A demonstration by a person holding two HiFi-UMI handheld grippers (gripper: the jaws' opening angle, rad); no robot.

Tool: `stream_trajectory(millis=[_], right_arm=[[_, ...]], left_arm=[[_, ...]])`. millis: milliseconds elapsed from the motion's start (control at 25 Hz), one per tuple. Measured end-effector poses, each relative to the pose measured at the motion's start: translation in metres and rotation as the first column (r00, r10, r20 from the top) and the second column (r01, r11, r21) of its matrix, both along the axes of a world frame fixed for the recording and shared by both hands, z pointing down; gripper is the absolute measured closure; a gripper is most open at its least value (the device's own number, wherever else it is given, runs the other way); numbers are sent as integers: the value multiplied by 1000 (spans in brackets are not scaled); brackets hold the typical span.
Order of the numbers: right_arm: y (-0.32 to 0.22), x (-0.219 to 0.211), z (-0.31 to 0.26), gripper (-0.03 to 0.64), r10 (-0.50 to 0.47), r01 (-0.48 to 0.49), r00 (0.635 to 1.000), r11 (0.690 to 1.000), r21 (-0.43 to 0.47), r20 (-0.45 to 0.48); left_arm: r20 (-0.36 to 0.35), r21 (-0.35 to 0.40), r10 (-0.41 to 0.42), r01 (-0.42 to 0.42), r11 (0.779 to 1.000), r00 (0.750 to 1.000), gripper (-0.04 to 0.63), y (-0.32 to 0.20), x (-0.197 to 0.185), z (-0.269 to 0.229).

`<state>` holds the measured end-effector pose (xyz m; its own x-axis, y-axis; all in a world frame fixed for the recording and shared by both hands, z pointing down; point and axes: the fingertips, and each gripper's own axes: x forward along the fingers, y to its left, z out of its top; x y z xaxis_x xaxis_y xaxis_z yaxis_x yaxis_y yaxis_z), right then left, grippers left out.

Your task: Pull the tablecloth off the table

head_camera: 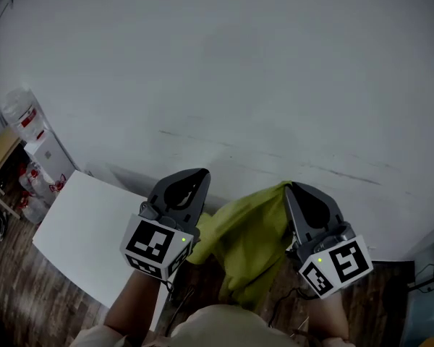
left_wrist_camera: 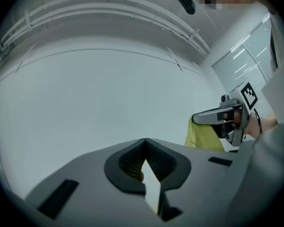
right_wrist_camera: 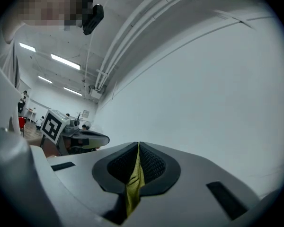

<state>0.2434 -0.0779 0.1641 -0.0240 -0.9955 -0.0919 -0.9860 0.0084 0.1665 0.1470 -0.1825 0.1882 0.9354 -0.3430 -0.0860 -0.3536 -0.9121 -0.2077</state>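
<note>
**A:** Head view?
**B:** Both grippers are up before a flat matte white wall [head_camera: 239, 63]. The right gripper [head_camera: 291, 188] pinches the cloth [head_camera: 246, 244], which is yellow-green, soft and creased. It hangs in folds between the two, off the table. Its left edge reaches the left gripper [head_camera: 201, 173] body. Smooth white table [head_camera: 87, 230] lower left, one corner near, wood floor [head_camera: 22, 280] around it.

**A:** Left gripper view?
**B:** Left gripper [left_wrist_camera: 145, 141]: grey jaws, ribbed dark pads, tips together. Pale sliver in the gap behind them, yellow trace low; can't tell what. Right gripper [left_wrist_camera: 195, 118] and cloth [left_wrist_camera: 203, 136] sit right.

**A:** Right gripper view?
**B:** Right gripper [right_wrist_camera: 138, 144] clamped on a thin cloth [right_wrist_camera: 135, 183] fold between the pads. Left gripper [right_wrist_camera: 106, 138] at left, apart.
</note>
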Motion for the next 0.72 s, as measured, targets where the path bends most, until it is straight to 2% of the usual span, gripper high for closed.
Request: stream_trajectory(millis=[120, 320, 520, 640, 720], right_arm=[[-4, 0, 9, 584, -4, 4, 1000, 1000, -24, 6], [-3, -1, 8, 584, -10, 10, 1000, 1000, -15, 2], [-2, 0, 7, 584, -11, 11, 1000, 1000, -16, -1], [-1, 1, 6, 584, -13, 13, 1000, 1000, -14, -4], [2, 0, 3, 584, -17, 17, 1000, 1000, -8, -6]], left_arm=[[37, -29, 32, -31, 999, 999, 577, 2, 8, 18], [71, -80, 92, -86, 993, 993, 575, 22, 26, 54], [82, -92, 120, -112, 989, 989, 575, 30, 36, 67], [70, -116, 174, -165, 979, 982, 572, 39, 44, 72], [87, -133, 221, -209, 969, 971, 552, 50, 54, 81]])
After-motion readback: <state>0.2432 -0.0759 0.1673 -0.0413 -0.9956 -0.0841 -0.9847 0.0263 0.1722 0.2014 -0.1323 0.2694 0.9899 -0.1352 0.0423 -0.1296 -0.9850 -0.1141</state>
